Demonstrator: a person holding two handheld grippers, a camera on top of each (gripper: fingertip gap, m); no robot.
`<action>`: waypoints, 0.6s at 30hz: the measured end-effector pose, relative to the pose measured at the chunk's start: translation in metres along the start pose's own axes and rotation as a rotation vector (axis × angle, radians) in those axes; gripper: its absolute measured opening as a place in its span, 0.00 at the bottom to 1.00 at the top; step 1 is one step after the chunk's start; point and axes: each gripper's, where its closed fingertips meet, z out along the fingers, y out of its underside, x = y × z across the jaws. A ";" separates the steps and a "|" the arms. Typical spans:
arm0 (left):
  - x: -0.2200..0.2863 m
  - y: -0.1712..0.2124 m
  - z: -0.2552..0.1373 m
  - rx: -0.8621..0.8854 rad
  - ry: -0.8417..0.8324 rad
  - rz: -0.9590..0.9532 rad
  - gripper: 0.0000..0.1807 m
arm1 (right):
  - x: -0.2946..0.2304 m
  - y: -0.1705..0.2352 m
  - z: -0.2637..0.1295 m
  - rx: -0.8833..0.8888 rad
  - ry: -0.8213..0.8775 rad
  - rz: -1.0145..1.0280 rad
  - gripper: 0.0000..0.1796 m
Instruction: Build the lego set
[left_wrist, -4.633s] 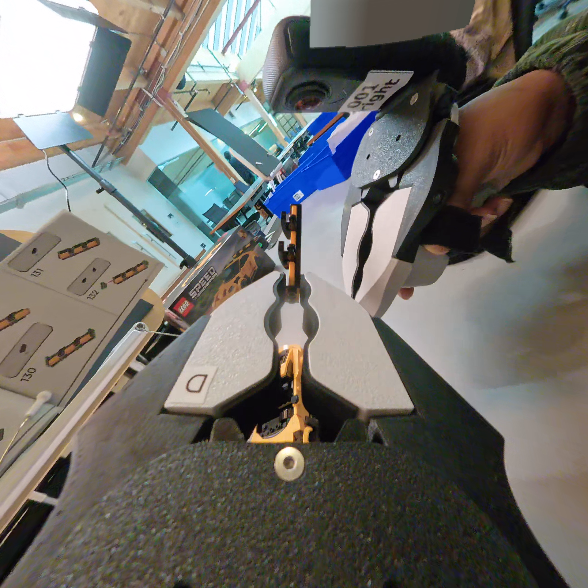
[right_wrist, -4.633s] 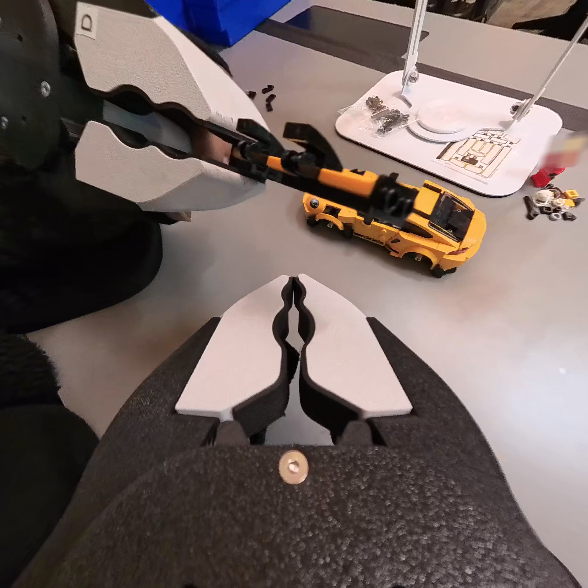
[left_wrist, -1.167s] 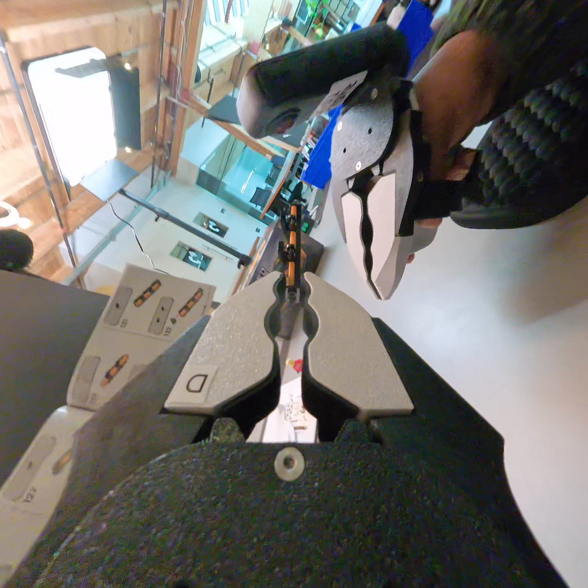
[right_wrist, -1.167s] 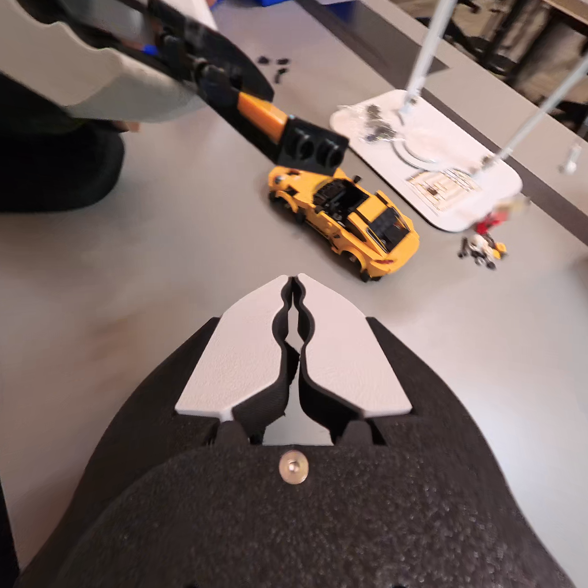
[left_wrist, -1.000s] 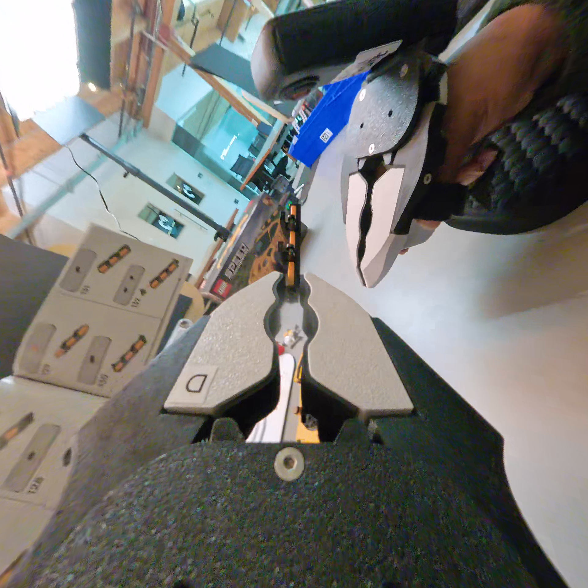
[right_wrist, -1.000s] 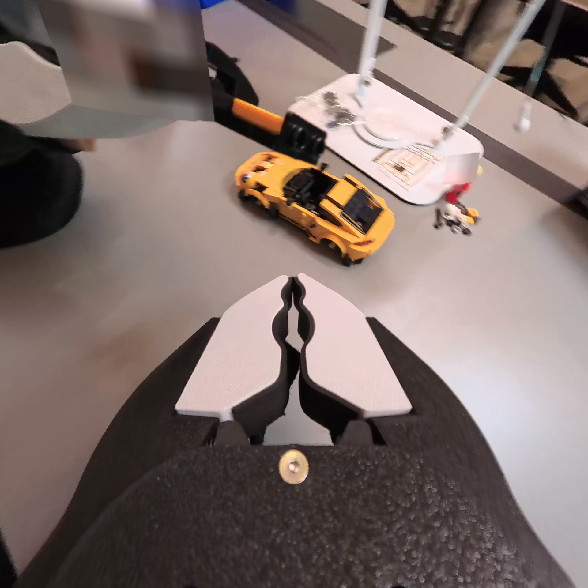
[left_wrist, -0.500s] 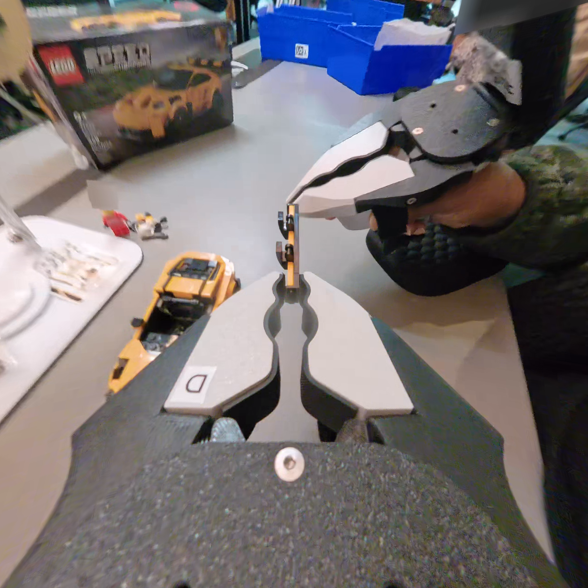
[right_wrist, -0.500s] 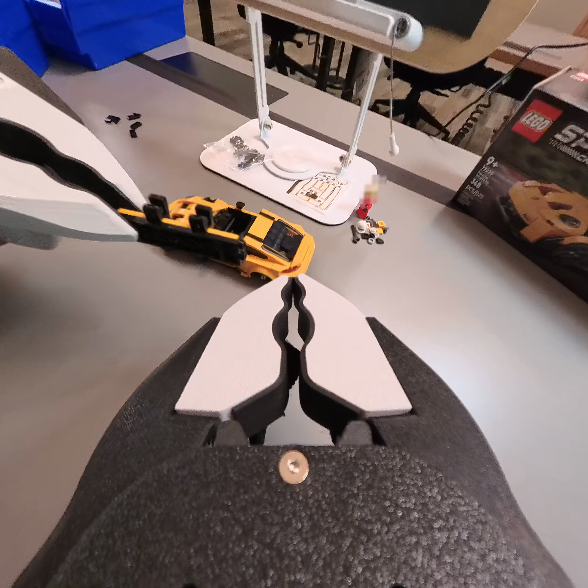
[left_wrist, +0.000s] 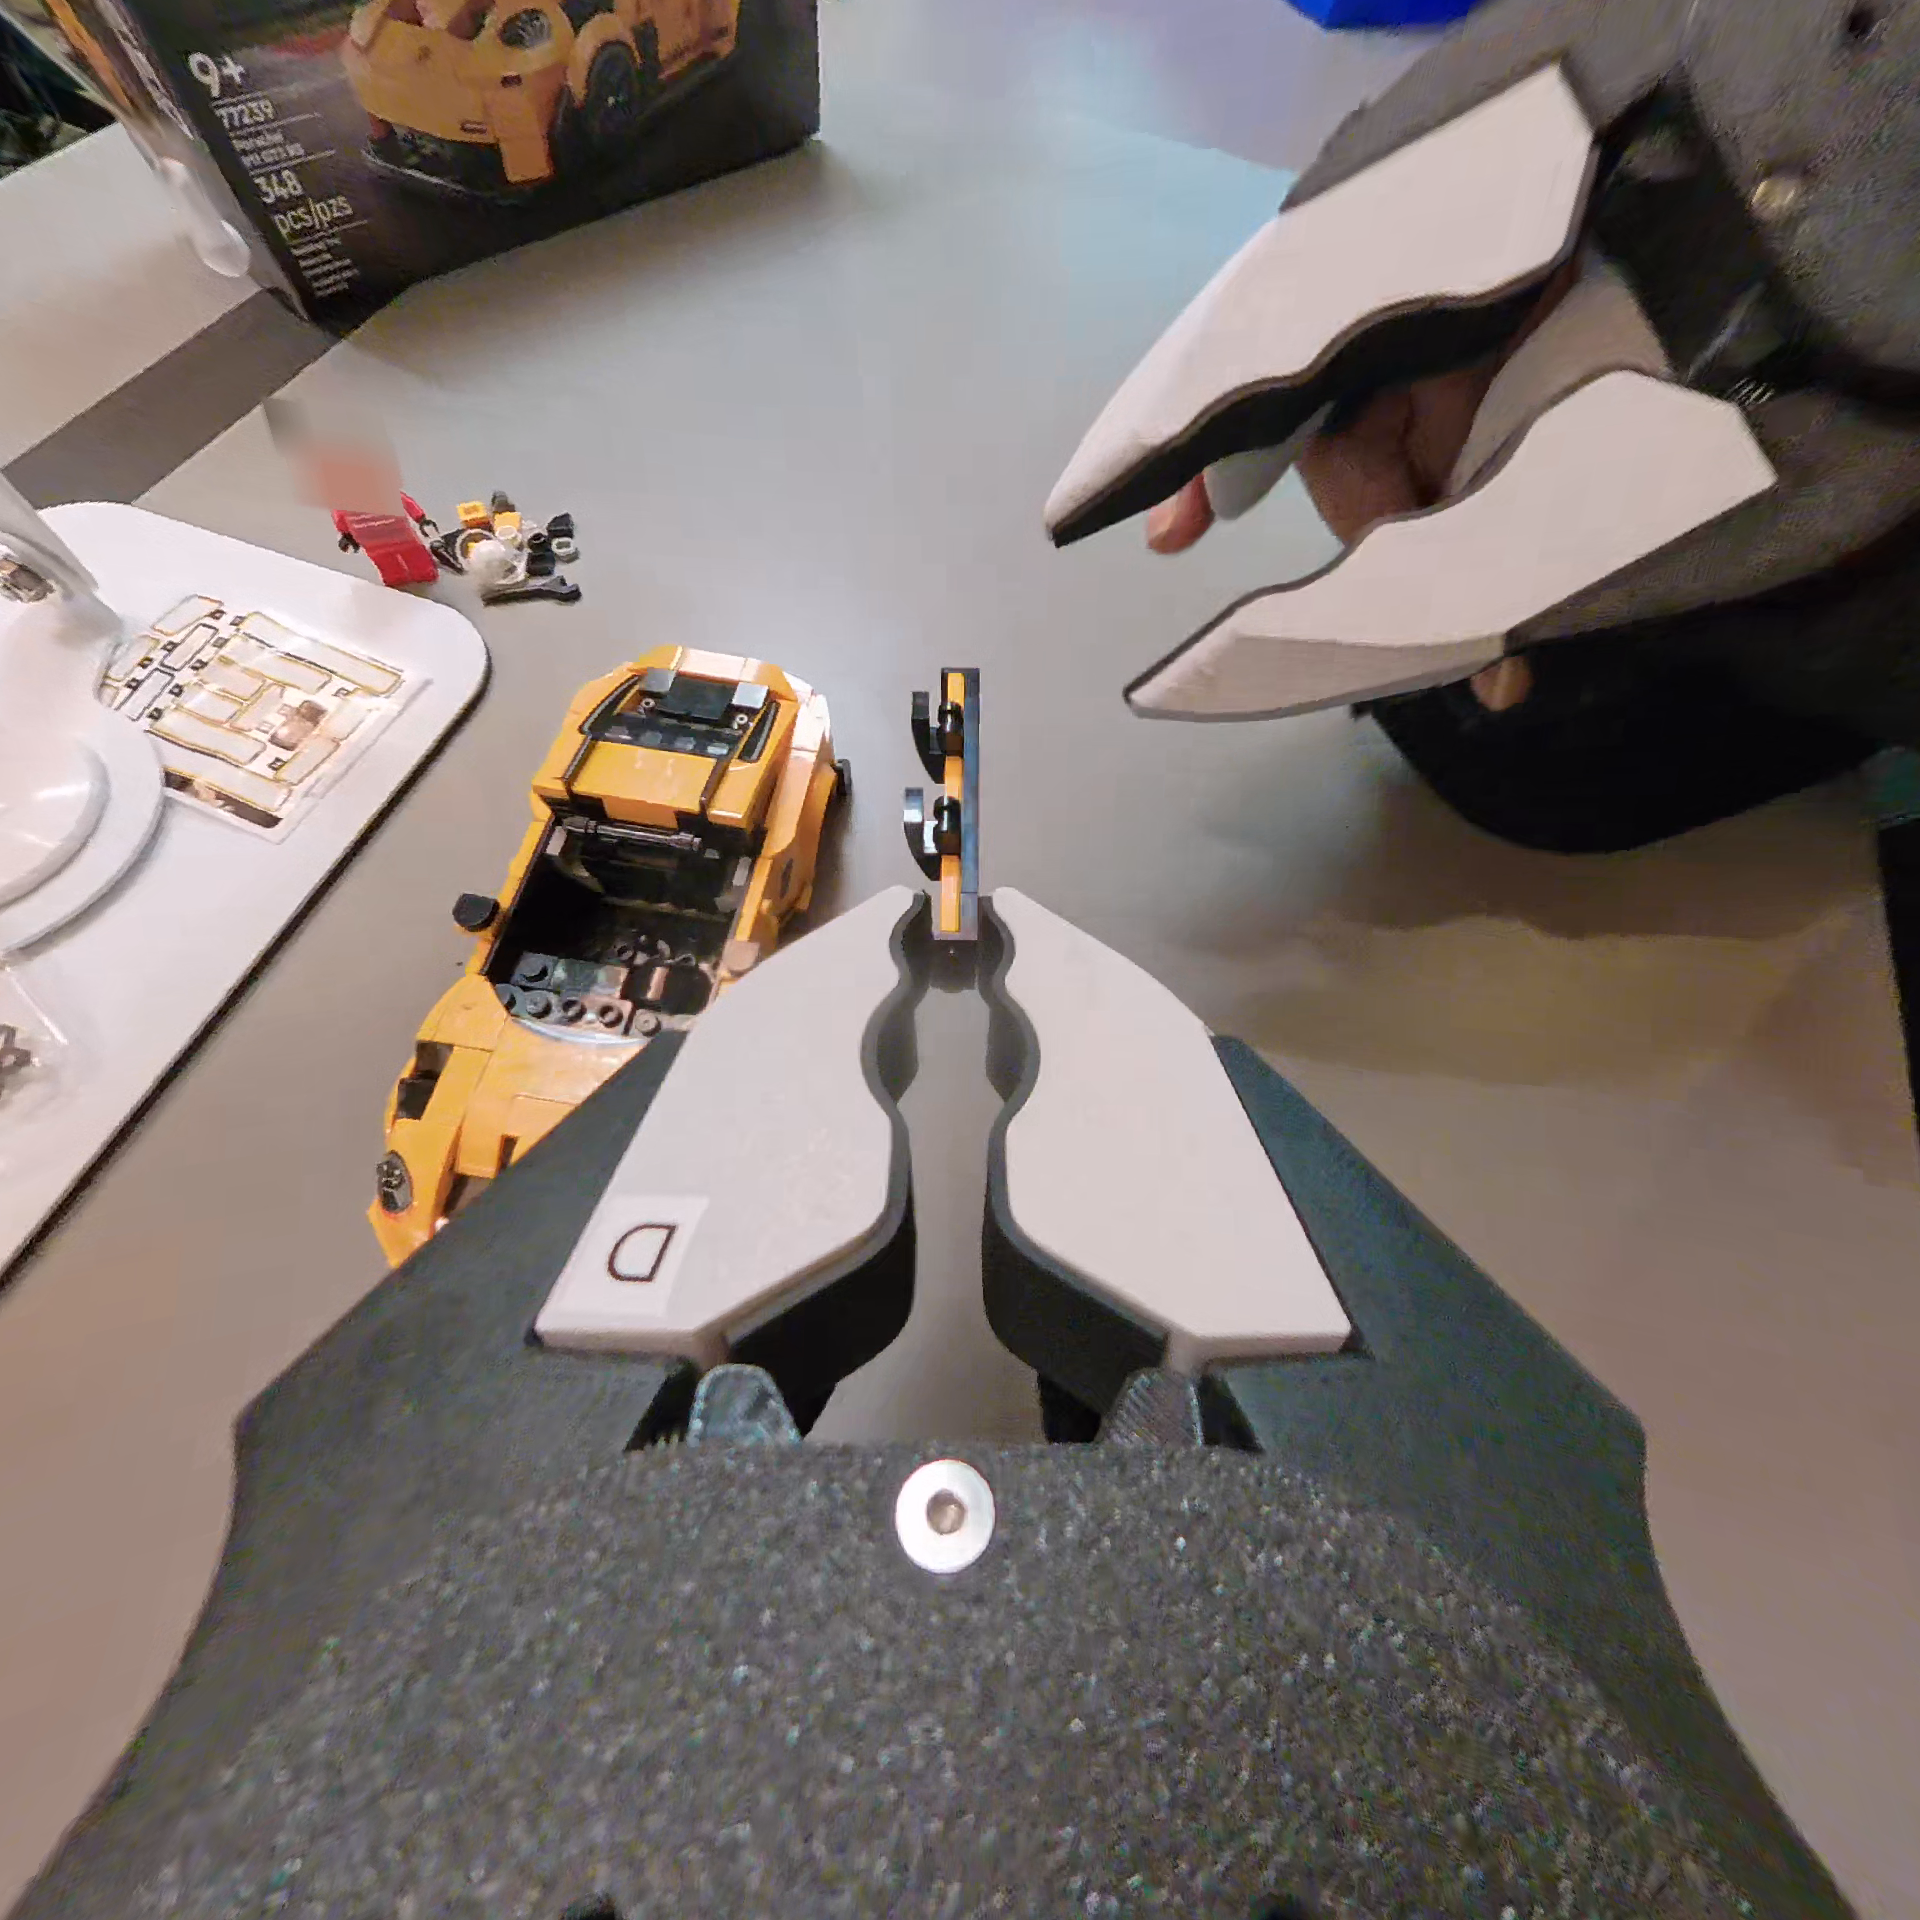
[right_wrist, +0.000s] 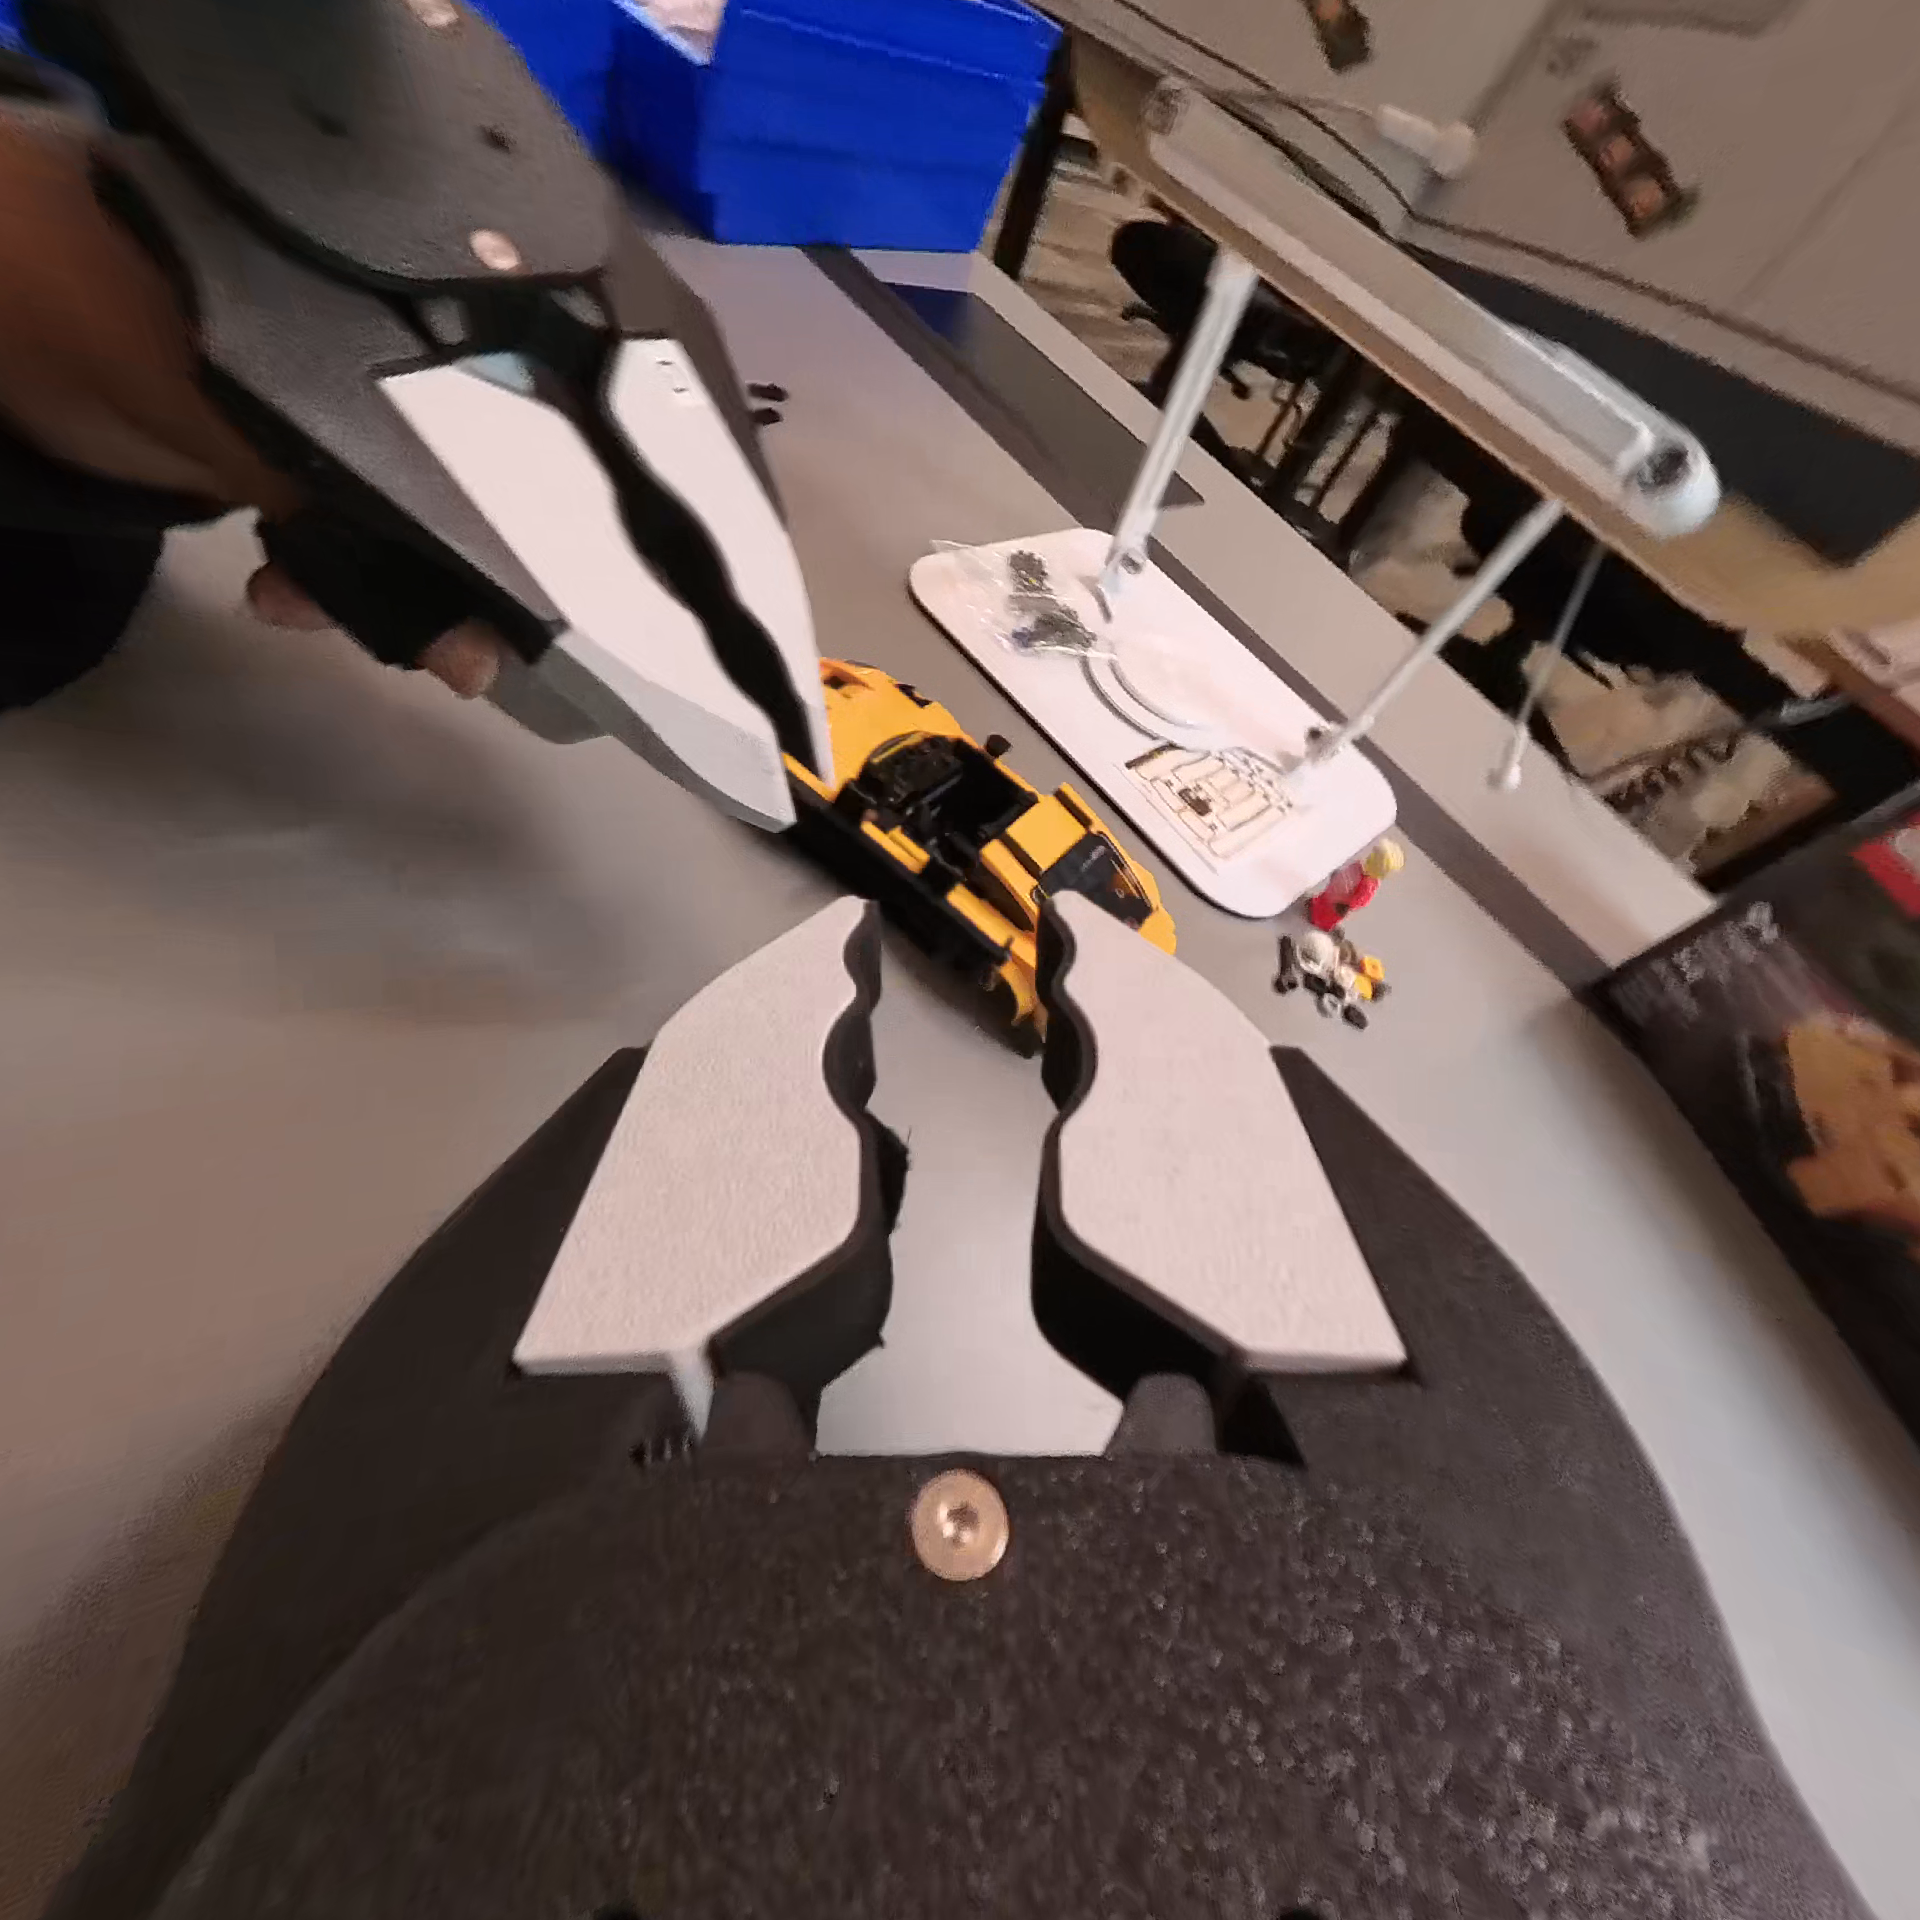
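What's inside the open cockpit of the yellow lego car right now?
Inside the yellow lego car, the roofless cockpit shows black studded pieces and a grey floor part. Its front end is covered by the left gripper, shut on the orange-and-black strip.

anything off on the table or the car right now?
Nothing damaged or spilled. The yellow Lego car has no roof, its cockpit open: unfinished, not broken. The left gripper pinches the black-and-orange strip beside it; the right gripper is open. Loose small parts lie clustered near the box.
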 end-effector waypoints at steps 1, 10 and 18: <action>0.001 0.001 0.001 -0.007 -0.002 0.021 0.04 | -0.006 0.000 0.001 -0.010 -0.021 -0.070 0.16; 0.014 -0.001 -0.004 -0.016 -0.104 0.449 0.04 | -0.012 0.017 0.015 -0.093 -0.144 -0.340 0.19; 0.019 -0.011 -0.011 0.055 -0.074 0.465 0.15 | -0.014 0.022 0.011 -0.013 -0.172 -0.354 0.04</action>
